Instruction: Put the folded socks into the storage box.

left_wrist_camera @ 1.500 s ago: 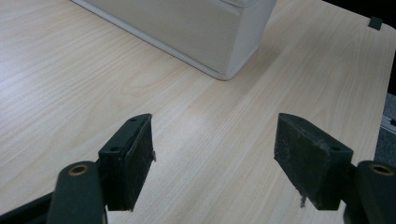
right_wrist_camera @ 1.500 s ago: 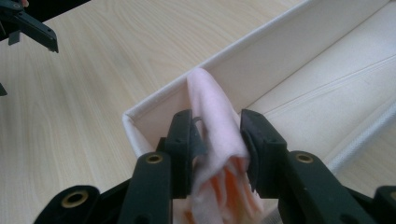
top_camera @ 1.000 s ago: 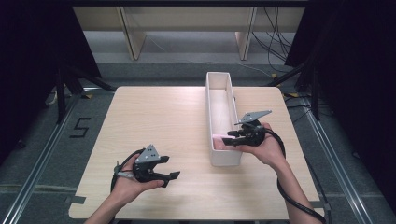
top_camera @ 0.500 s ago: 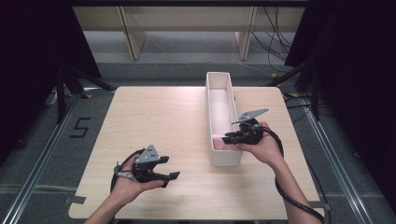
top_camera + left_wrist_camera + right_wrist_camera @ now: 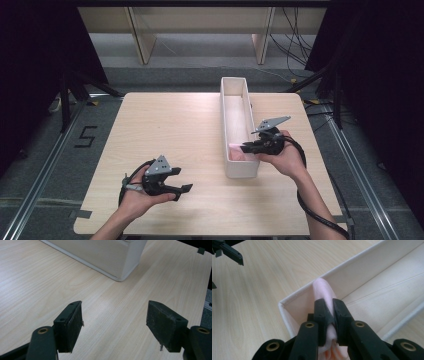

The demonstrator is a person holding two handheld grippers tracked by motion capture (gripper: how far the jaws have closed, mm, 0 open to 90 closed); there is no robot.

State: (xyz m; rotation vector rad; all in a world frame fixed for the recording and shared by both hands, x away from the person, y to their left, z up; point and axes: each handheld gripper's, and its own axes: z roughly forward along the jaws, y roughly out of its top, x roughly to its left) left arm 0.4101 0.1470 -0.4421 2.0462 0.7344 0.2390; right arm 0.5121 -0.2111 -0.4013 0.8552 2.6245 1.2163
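Observation:
A long white box lies on the wooden table, right of centre. Inside its near end sits a pale pink cloth. My right gripper reaches over the box's near right wall. In the right gripper view its jaws have just been closing and now pinch a fold of the pink cloth, which sticks up beyond the pads against the box corner. My left gripper is held at the table's front left, open, with bare wood between its pads.
The wooden table has free room left of the box. A corner of the white box shows ahead of the left gripper. Shelving legs and cables stand on the floor beyond the table's far edge.
The right gripper's jaws have closed from wide apart onto the pink cloth in the box. Neither hand has shifted, and the left gripper is unchanged.

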